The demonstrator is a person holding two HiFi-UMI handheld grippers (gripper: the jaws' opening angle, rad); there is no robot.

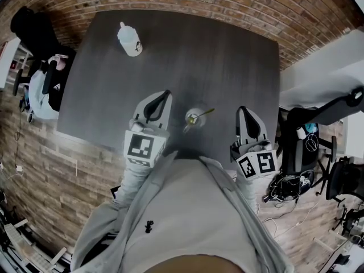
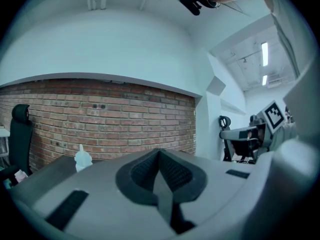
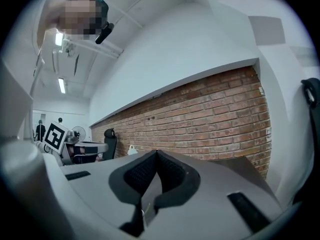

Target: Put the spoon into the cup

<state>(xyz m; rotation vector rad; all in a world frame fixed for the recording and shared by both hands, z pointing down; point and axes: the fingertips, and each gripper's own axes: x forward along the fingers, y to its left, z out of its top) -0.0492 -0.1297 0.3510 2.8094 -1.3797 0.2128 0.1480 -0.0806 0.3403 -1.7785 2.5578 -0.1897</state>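
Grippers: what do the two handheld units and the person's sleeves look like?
The left gripper and right gripper are matching light grey shells tapering to a point, with black ribbed pads inside. Each carries a white cube with black square markers. The sleeves are light grey, part of a loose top. No cable shows on either.

No legible text anywhere; dark mark on white bottle (image 1: 129,39) too small to read.
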